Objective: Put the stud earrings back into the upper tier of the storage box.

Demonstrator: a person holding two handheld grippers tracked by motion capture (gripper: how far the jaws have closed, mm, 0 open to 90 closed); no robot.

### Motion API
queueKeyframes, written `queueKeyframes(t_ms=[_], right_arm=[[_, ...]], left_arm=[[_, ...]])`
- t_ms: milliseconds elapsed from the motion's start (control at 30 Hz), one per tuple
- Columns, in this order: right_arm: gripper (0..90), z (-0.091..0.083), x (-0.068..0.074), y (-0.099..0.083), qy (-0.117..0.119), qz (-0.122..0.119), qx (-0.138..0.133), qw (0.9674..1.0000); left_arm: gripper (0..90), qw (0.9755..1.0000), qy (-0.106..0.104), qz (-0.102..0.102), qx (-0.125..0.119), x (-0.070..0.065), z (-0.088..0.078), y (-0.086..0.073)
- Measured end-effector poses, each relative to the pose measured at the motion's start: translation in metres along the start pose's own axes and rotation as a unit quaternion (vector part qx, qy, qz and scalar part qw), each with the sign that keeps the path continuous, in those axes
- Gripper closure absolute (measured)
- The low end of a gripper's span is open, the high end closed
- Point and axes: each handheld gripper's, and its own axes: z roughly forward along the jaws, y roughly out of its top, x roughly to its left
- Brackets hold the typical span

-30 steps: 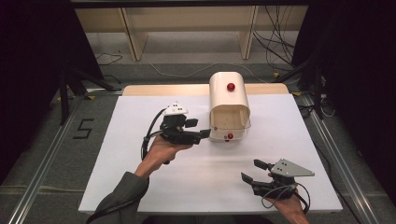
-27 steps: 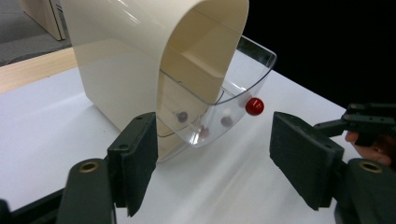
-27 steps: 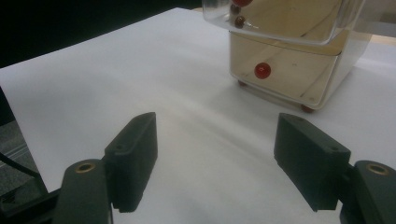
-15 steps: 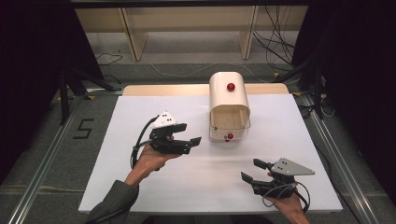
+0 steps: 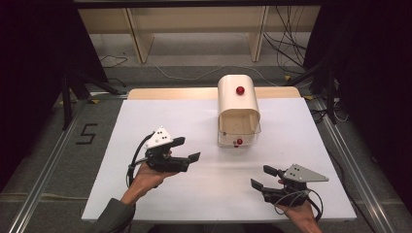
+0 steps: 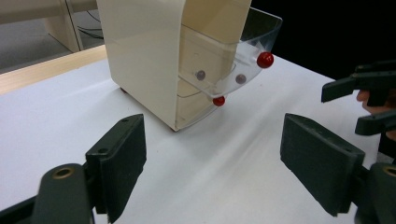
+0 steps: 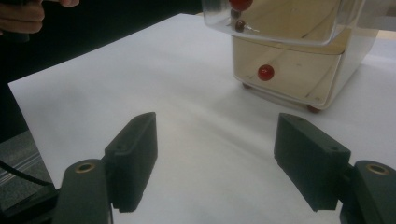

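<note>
My left claw (image 5: 188,149) has drawn back from the box (image 5: 237,109) toward seven o'clock, jaws wide and empty. My right claw (image 5: 265,177) stays at five o'clock on the worktop (image 5: 145,111), also agape and empty.

Both grippers, left (image 5: 186,149) and right (image 5: 265,177), are black with flat rectangular jaw pads, brass-coloured pivot screws, a grey three-cornered top plate bearing dark dots, and looping black cables; the left forearm wears a grey-green sleeve (image 5: 112,219).
</note>
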Motion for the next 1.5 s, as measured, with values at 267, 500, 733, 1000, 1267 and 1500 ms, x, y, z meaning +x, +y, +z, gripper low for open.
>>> queueKeyframes(t_ms=[267,500,733,1000,1267,1500], right_arm=[[30.8,-0.002,-0.003,-0.001,0.000,0.012,-0.006,0.9999],[30.8,-0.001,-0.003,-0.001,-0.001,0.013,-0.006,0.9999],[30.8,-0.002,-0.003,0.000,0.000,0.011,-0.007,0.9999],[30.7,-0.002,-0.003,-0.001,-0.001,0.012,-0.007,0.9999],[30.7,-0.002,-0.003,-0.001,-0.002,0.011,-0.007,0.9999],[30.7,-0.002,-0.003,-0.001,-0.003,0.012,-0.006,0.9999]], left_arm=[[21.5,0.9999,0.009,0.013,0.007,-0.005,-0.007,-0.018],[20.4,0.9999,0.006,-0.008,-0.004,-0.006,-0.019,-0.029],[18.4,0.9999,0.009,-0.010,-0.005,-0.007,-0.022,-0.039],[17.1,0.9995,0.023,-0.019,-0.013,-0.001,-0.031,-0.052],[17.1,0.9992,0.030,-0.022,-0.017,-0.001,-0.038,-0.056],[17.1,0.9988,0.027,-0.028,-0.029,0.001,-0.039,-0.055]])
